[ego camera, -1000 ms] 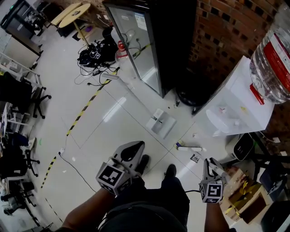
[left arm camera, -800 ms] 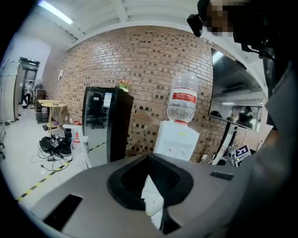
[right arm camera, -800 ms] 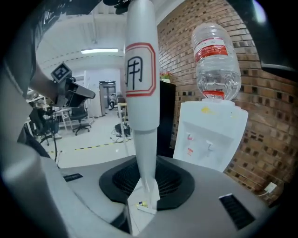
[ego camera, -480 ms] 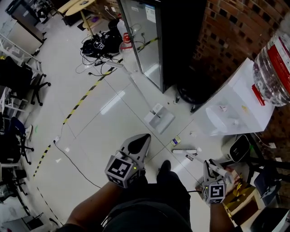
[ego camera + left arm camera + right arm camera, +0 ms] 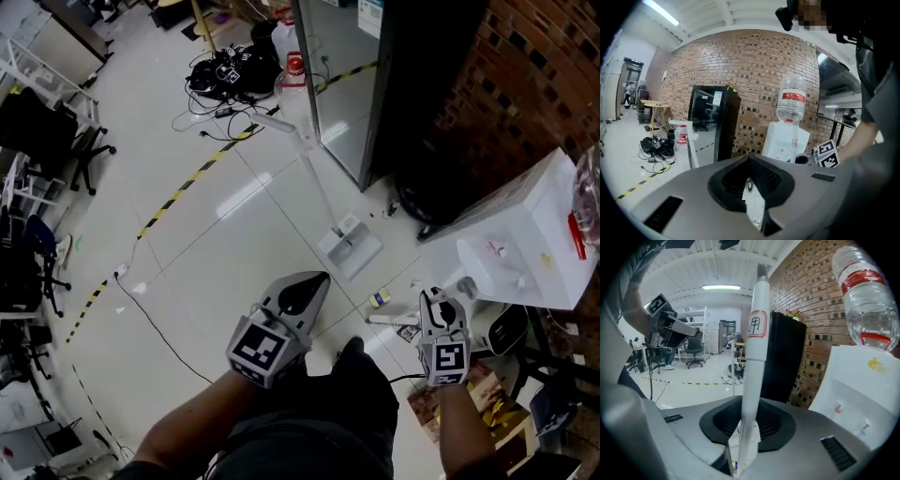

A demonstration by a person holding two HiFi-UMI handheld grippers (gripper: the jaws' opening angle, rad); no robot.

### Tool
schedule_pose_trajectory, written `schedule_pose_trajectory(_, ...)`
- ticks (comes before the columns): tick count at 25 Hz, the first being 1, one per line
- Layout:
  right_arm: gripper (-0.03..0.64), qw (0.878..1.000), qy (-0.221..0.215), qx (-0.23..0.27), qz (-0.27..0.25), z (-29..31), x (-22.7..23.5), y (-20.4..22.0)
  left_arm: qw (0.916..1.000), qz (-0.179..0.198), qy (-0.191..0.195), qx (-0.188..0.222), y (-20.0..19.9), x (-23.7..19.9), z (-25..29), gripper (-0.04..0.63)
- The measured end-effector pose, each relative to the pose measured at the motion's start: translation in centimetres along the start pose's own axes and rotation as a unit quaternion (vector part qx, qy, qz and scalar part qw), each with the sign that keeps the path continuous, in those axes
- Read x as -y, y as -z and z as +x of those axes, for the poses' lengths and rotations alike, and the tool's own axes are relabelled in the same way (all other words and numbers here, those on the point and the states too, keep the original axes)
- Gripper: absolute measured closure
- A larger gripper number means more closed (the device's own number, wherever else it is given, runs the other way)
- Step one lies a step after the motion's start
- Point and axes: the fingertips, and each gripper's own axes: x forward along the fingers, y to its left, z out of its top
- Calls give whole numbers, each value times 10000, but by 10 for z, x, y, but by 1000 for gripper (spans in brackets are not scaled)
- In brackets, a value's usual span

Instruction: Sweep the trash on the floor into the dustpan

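Note:
A white long-handled dustpan (image 5: 352,251) stands on the tiled floor in front of me, its handle (image 5: 300,159) leaning up to the left. Trash lies just right of it: a small yellow-and-blue box (image 5: 379,298), a paper scrap (image 5: 408,332) and tiny bits by the wall. My right gripper (image 5: 441,302) (image 5: 747,413) is shut on a white broom pole (image 5: 757,333) with a red label. A white bar (image 5: 389,320) lies on the floor beside it. My left gripper (image 5: 314,281) (image 5: 750,161) hangs shut with nothing in it, left of the trash.
A black glass-door fridge (image 5: 375,56) and a white water dispenser (image 5: 525,253) stand along the brick wall. A cable pile (image 5: 230,70), a red-capped bottle (image 5: 293,70), yellow-black floor tape (image 5: 187,183), office chairs (image 5: 37,141) and a loose cable (image 5: 150,319) lie to the left.
I have stepped closer to the dustpan and trash. The right gripper with the pole has moved forward, up beside the white bar. The left gripper has drifted slightly right.

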Motion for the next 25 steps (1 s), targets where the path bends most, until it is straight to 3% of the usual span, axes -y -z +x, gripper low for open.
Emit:
schedule_pose_trajectory(3,522,9994,-283,114,-147,57,-13,-20,9999,39,-103,-57,6,-35,17,588)
schedule_pose_trajectory(6,523,9979,-557,251,-223,104,-29,-32,9999,152,61,-44,9,-60,40,588)
schedule_pose_trajectory(10,524,9955,-845,370,-214,162,-48,-58,10000,-70,8,-17,10,-102,51,588)
schedule_pose_trajectory(14,523,9941,-814,684,-230,209,-54,-91,9989,-462,-108,-13,12,-144,41,588)
schedule_pose_trajectory(16,523,9916,-940,849,-255,232,-57,-105,9990,-420,-173,5,7,-167,31,588)
schedule_pose_trajectory(20,525,9823,-1517,1030,-385,268,-81,-133,9983,-432,-392,61,1,-202,21,588)
schedule_pose_trajectory(25,526,9689,-2126,1205,-384,295,-113,-153,9974,-575,-426,119,12,-213,16,588)
